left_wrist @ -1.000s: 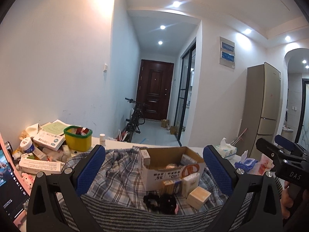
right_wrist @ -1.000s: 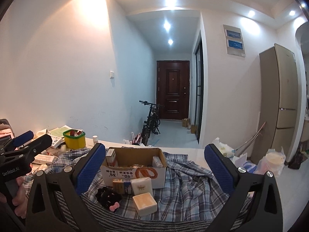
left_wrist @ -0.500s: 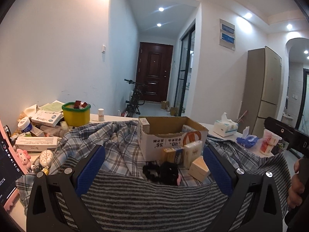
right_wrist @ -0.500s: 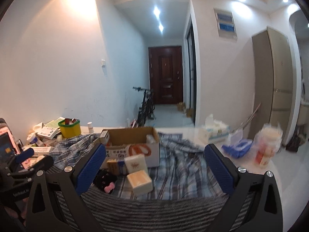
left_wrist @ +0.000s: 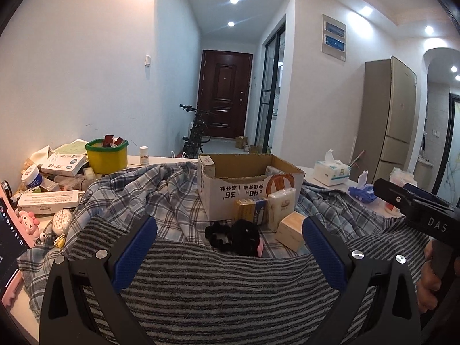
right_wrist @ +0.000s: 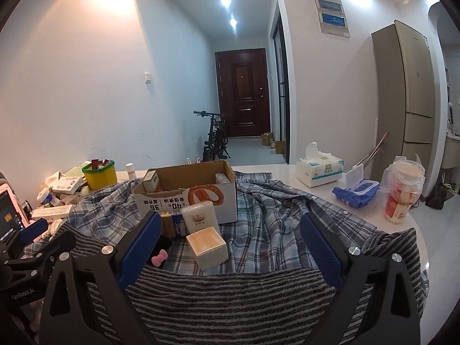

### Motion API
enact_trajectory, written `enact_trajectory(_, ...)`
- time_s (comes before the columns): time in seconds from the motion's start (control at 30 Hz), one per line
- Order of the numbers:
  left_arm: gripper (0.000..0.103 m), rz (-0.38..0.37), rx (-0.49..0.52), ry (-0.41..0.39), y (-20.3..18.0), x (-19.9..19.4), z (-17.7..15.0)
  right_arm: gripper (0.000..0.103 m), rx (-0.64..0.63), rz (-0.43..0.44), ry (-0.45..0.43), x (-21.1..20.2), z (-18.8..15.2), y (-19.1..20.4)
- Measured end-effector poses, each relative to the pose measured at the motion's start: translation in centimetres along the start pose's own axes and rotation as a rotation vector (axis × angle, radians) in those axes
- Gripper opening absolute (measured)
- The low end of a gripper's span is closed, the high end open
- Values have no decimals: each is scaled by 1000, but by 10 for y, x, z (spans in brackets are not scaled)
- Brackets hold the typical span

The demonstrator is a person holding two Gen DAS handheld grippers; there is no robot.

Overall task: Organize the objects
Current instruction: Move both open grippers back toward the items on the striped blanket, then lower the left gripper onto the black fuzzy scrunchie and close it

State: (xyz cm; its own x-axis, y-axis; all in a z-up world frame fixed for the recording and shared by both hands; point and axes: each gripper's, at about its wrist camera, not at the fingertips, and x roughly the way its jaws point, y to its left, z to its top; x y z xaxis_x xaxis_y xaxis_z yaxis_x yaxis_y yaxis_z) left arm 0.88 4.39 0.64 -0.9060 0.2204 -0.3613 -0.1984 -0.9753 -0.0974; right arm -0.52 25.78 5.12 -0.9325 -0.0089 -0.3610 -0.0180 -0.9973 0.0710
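On the plaid cloth (right_wrist: 267,230), an open cardboard box (right_wrist: 198,198) sits mid-table with small boxes and a wooden cube (right_wrist: 207,247) at its near side (black scrunchies (left_wrist: 234,237) too). Left gripper (left_wrist: 230,254) gapes wide, empty; right gripper (right_wrist: 230,251) just narrowed slightly, nothing gripped.

open brown-and-white cardboard box (left_wrist: 250,185): upright, centre of plaid cloth
pale wooden cube box (right_wrist: 207,247): at box's 6 o'clock
black hair scrunchies (left_wrist: 234,237): at cube's 9 o'clock

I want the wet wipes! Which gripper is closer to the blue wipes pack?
Right. The right gripper is on the same side as the blue wipes pack; the left gripper sits farther over, beyond the right one.
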Motion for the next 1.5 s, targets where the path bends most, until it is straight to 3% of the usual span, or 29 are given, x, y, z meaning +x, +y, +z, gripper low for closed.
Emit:
enact_trajectory(0.17, 102, -4, -6, 4, -3, 10, -6, 96, 126, 82, 41, 13, -3, -15)
enact_trajectory(0.37, 102, -17, 10, 38, -7, 33, 0, 96, 69, 19, 31, 29, -2, -10)
enact_trajectory(0.57, 102, -44, 15, 134, -7, 69, 12, 94, -3, -14, 6, 45, 9, -9)
enact_trajectory(0.63, 91, -56, 30, 166, -8, 80, 18, 94, -27, -11, -7, 49, 17, -8)
enact_trajectory(0.73, 91, -78, 20, 219, -8, 96, 20, 94, -45, 2, -8, 55, 21, -8)
enact_trajectory(0.87, 90, -107, -2, 309, -9, 119, 11, 94, -44, -3, 24, 66, 14, -10)
enact_trajectory(0.97, 90, -84, 6, 378, -14, 131, 1, 94, -25, 0, 60, 75, 4, -15)
enact_trajectory(1.17, 90, -86, 93, 426, -24, 140, 4, 94, -17, -7, 114, 91, -11, -20)
enact_trajectory(1.3, 74, -95, 135, 466, -31, 153, 5, 94, -4, 3, 131, 96, -14, -23)
enact_trajectory(1.4, 73, -103, 151, 499, -35, 164, -1, 94, 0, 5, 136, 97, -15, -24)
enact_trajectory(1.5, 62, -106, 148, 542, -35, 174, -9, 94, -6, 3, 149, 100, -16, -23)
